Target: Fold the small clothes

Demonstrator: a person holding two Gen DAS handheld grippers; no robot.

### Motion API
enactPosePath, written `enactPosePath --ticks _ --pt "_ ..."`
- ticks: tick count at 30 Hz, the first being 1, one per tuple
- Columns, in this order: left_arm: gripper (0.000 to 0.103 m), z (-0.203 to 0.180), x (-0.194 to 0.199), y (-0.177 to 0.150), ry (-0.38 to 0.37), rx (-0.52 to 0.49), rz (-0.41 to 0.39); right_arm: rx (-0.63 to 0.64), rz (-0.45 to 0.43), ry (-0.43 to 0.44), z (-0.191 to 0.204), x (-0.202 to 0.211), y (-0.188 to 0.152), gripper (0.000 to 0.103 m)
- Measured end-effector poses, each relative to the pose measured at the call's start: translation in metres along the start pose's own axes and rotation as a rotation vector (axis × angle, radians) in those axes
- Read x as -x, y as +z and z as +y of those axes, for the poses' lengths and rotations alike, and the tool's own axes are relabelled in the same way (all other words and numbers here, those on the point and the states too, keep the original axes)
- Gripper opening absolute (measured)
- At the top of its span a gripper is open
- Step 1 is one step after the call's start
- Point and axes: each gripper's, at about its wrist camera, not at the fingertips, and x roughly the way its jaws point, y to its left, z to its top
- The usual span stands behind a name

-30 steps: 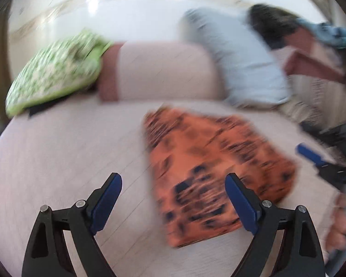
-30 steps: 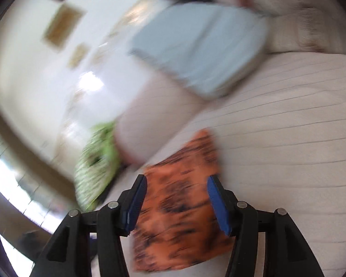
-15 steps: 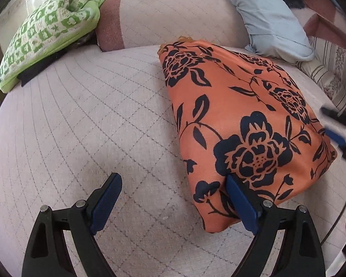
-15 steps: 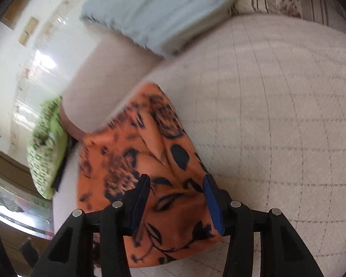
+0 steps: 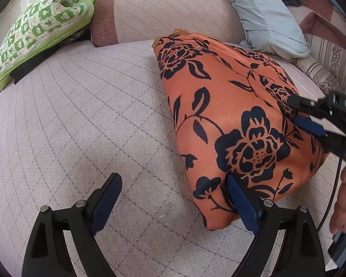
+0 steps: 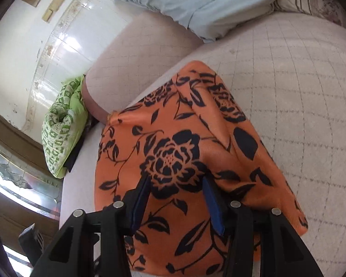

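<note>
One orange floral garment (image 5: pixel 230 115), two grippers, three pillows.

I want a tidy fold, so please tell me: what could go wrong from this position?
Both grippers are open. The left gripper straddles the orange floral cloth's near edge, one finger on bare quilted bed cover, so it may pinch cover too. The right gripper sits over the cloth's middle and might bunch it.

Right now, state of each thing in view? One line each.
Orange floral cloth: folded, lying flat on the couch seat.
Left gripper: open, one finger at the cloth's near edge.
Right gripper: open, over the cloth.
Green checked bundle: heaped at the couch's far corner.
Blue pillow: propped against the backrest.
</note>
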Motion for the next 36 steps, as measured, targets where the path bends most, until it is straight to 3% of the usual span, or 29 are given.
enactPosePath --ticks 6,12,17,20,22,26,30,32,34,36 --pt "0.093 0.004 -0.001 -0.002 -0.022 0.008 0.002 0.026 -0.037 -0.045 0.004 -0.003 0.024 0.051" --pt "0.093 0.008 -0.002 -0.006 -0.067 0.009 0.003 0.099 0.007 -0.146 0.010 -0.029 0.060 0.052" --pt "0.093 0.013 -0.004 -0.005 -0.098 0.028 0.022 0.028 0.079 -0.158 0.013 -0.037 0.085 0.054" --pt "0.093 0.016 -0.004 -0.004 -0.110 0.048 0.035 0.048 0.032 -0.055 0.031 -0.022 0.093 0.055" --pt "0.093 0.016 -0.004 -0.004 -0.113 0.047 0.038 0.112 0.048 -0.007 0.052 -0.019 0.092 0.055" --pt "0.093 0.016 -0.007 -0.002 -0.116 0.049 0.045 0.229 0.182 0.088 0.097 -0.044 0.075 0.055" --pt "0.093 0.016 -0.012 0.002 -0.114 0.042 0.044 0.313 0.293 -0.055 0.117 -0.106 0.071 0.053" --pt "0.093 0.016 -0.014 0.004 -0.117 0.047 0.040 0.394 0.276 -0.182 0.121 -0.136 0.076 0.038" --pt "0.093 0.018 -0.015 0.007 -0.121 0.049 0.038 0.437 0.265 -0.246 0.129 -0.151 0.082 0.038" --pt "0.094 0.018 -0.016 0.008 -0.124 0.048 0.043 0.399 0.280 -0.296 0.137 -0.156 0.089 0.038"
